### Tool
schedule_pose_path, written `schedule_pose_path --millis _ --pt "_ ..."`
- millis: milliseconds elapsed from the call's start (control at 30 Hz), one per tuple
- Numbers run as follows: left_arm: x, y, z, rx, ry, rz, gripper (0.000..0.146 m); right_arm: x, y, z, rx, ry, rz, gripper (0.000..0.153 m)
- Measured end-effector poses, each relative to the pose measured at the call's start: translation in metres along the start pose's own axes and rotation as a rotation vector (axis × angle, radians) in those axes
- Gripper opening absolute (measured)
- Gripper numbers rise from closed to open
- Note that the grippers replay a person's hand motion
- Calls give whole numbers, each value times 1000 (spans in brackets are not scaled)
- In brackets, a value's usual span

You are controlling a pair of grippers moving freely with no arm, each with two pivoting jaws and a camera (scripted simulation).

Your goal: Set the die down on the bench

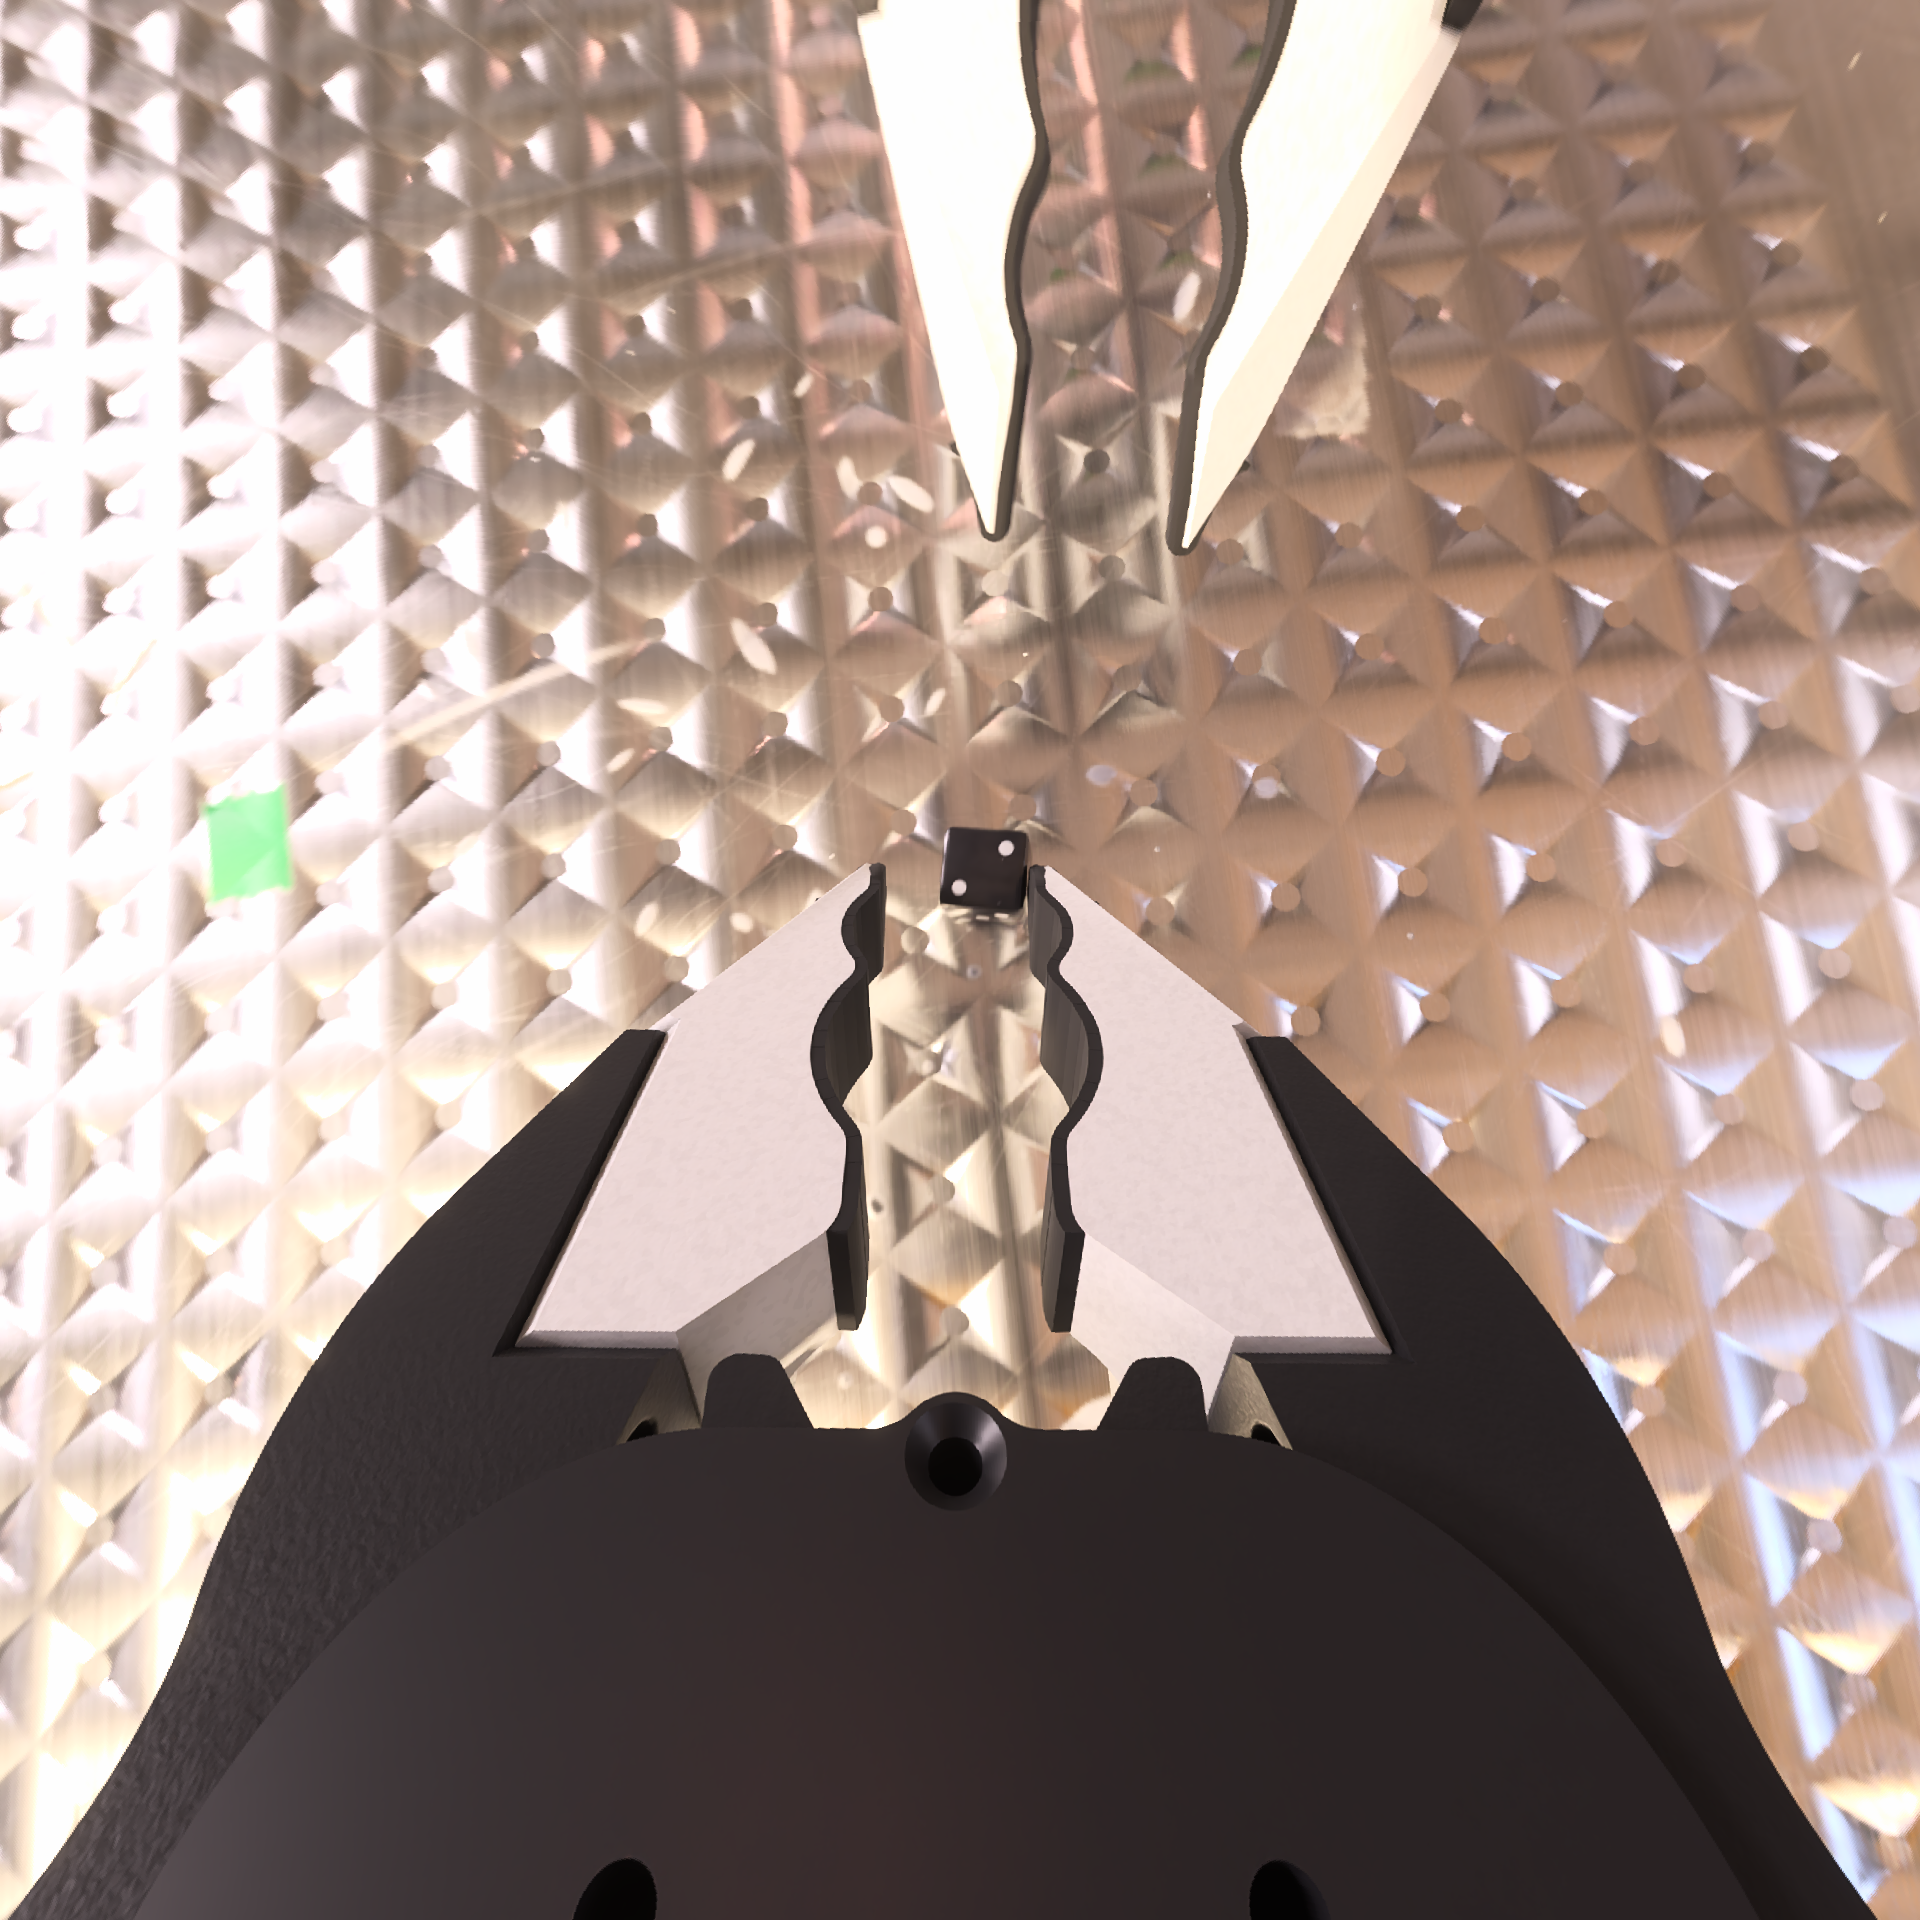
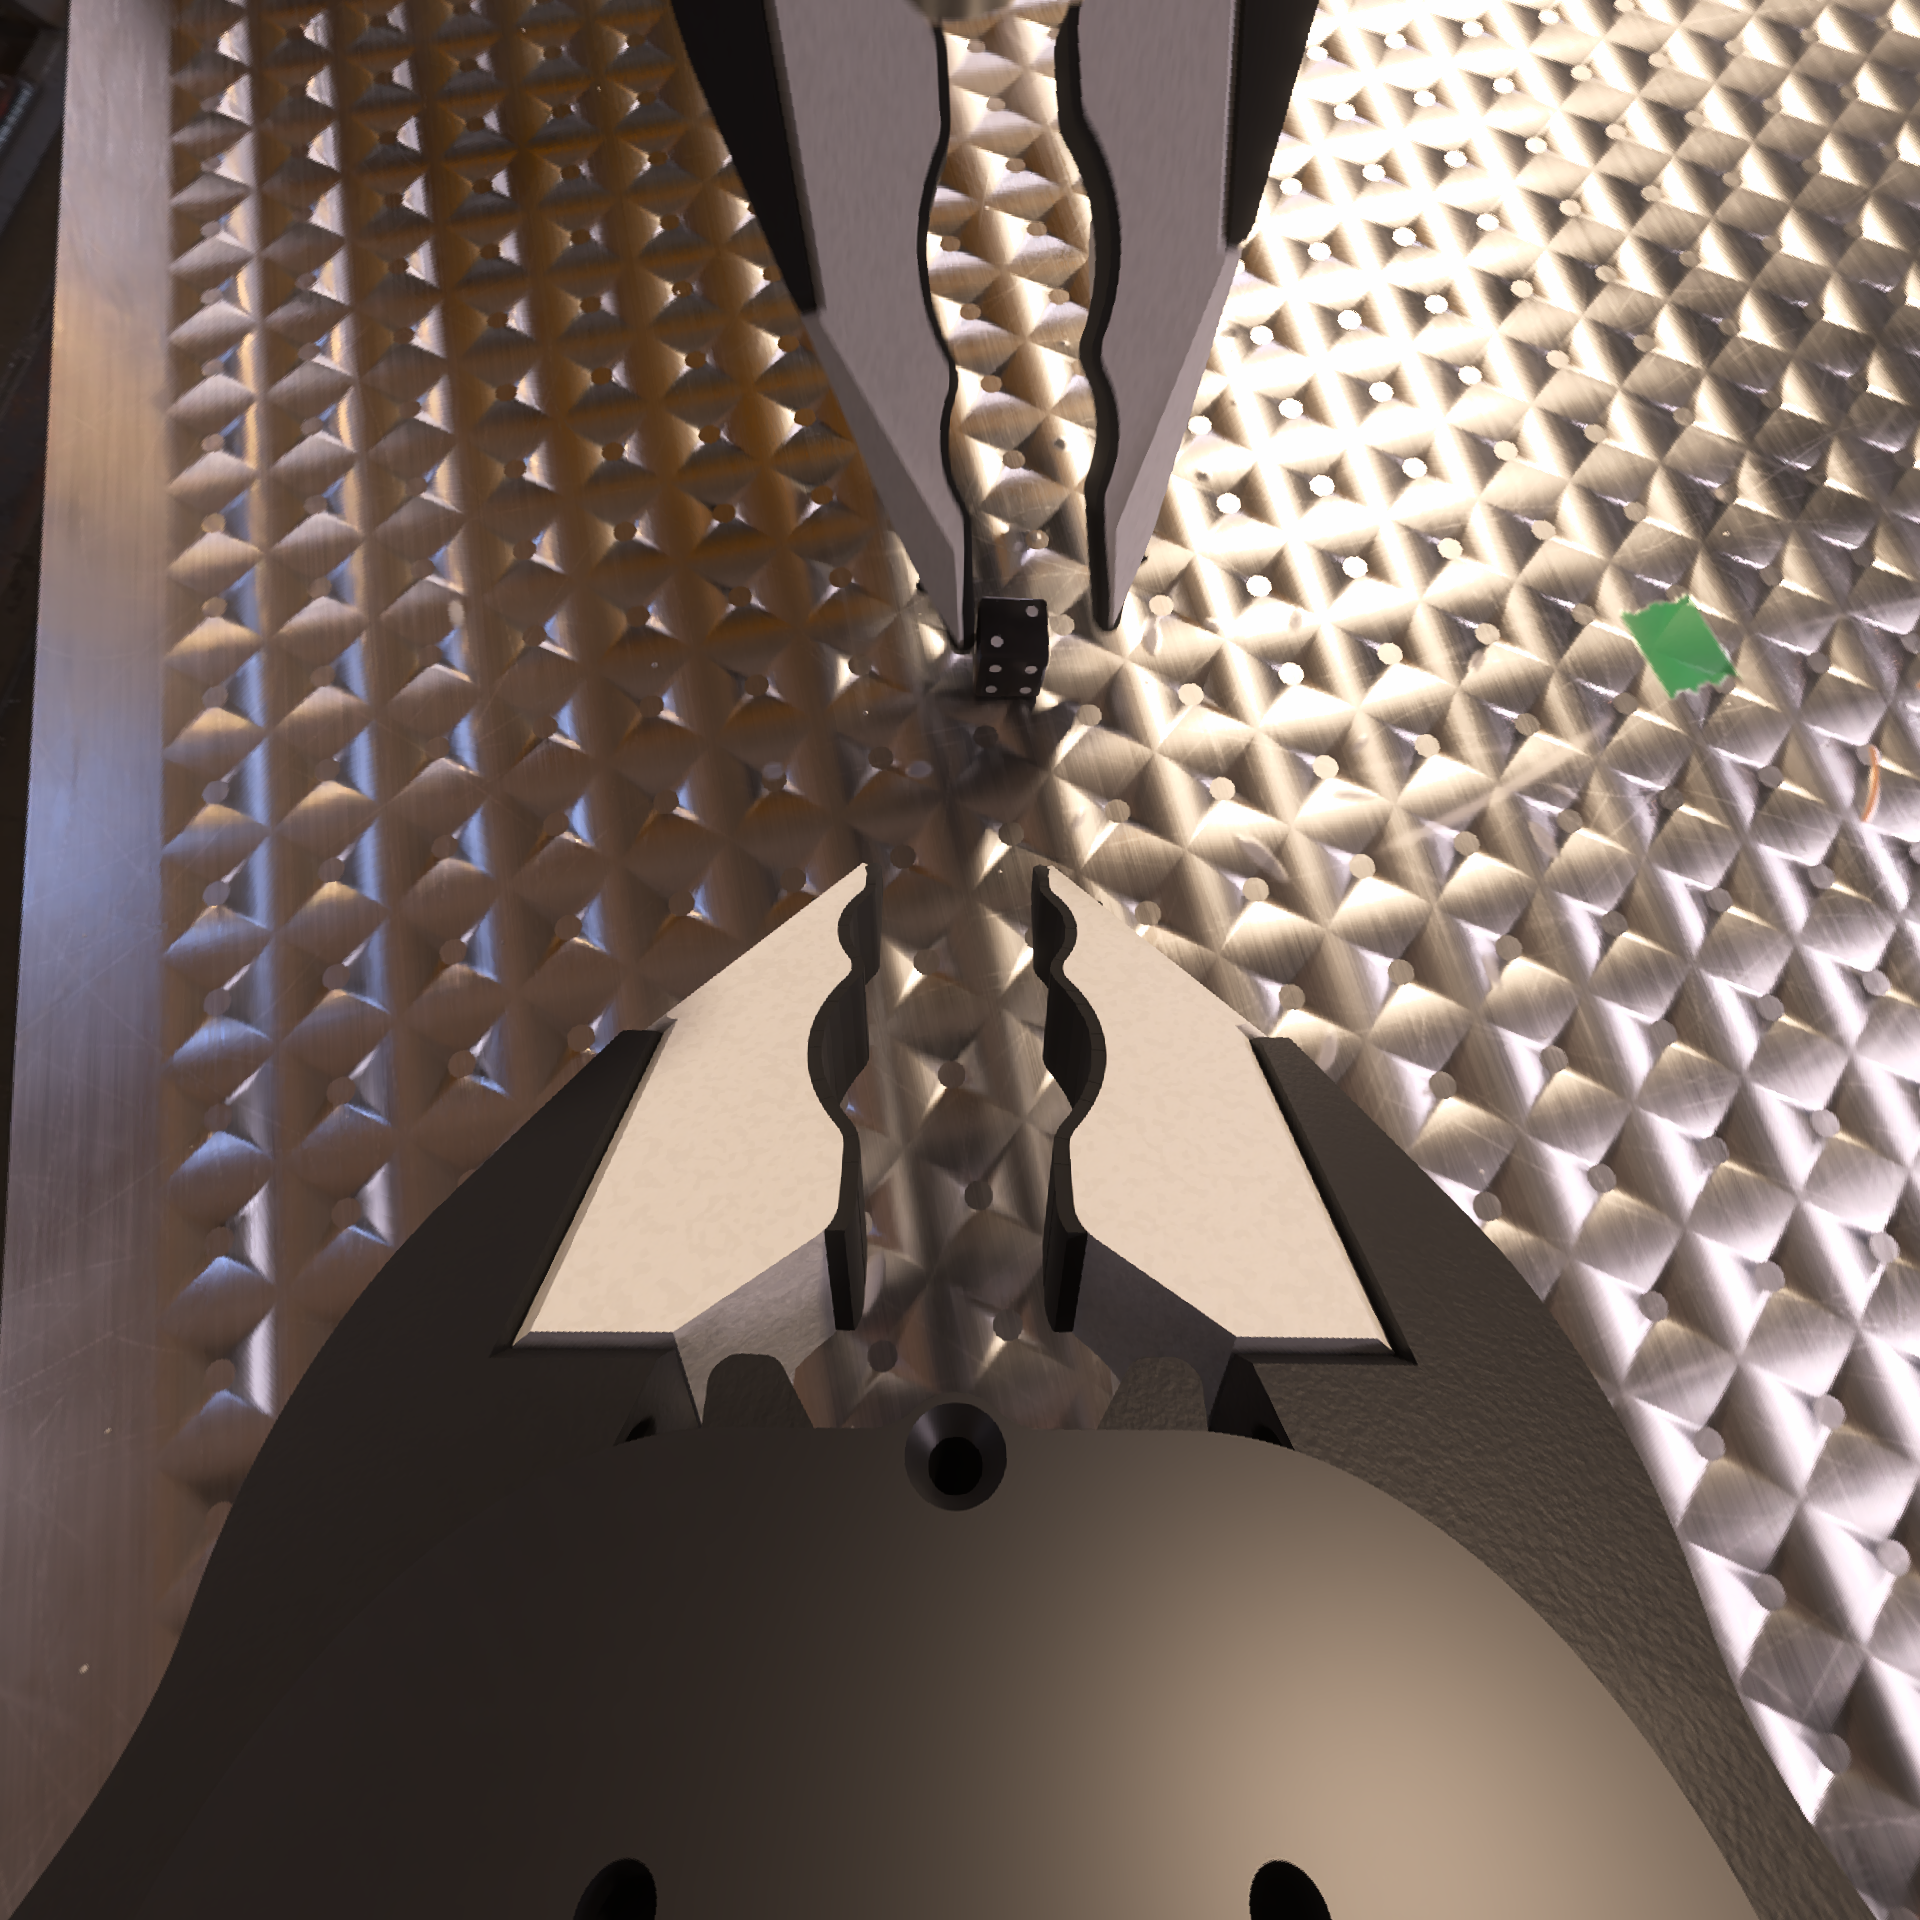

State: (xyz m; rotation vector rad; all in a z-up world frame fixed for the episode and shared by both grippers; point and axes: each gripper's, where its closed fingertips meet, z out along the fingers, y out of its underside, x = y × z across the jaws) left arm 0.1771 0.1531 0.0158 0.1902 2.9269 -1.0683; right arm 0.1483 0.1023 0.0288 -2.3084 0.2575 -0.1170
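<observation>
A small black die with white pips rests on the shiny perforated metal bench. My left gripper is open, its fingertips on either side of the die, which lies closer to the right finger; the jaws do not pinch it. In the right wrist view the die stands on the bench at the tips of the left gripper. My right gripper is open and empty, a short way back from the die, facing it. It also shows in the left wrist view.
A small green piece of tape lies on the bench off to one side of the die; it also shows in the right wrist view. A smooth metal rail runs along the bench's edge at that view's left.
</observation>
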Motion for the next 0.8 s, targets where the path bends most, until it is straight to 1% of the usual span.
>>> schedule_pose_path --millis 67,133,233,433,567,633,700,800 --pt "-4 1 -12 26 -8 -18 27 0 -1 1 4 -3 2 28" --pt "-6 11 -19 -12 -13 -13 26 1 0 2 0 0 2 28" --pt "-5 24 -17 -78 -1 18 24 2 0 5 -8 3 -4 28" --pt "-1 22 -9 -77 15 38 9 3 -7 6 18 18 -4 28" --pt "3 23 -10 -79 40 34 2 4 -6 4 24 26 3 28" --pt "6 25 -13 -83 59 32 2 4 -6 3 27 30 2 28" --pt "10 23 -16 -69 78 28 8 3 -5 3 29 28 3 28" --pt "8 19 -17 -43 61 13 12 4 -5 4 28 31 0 27"
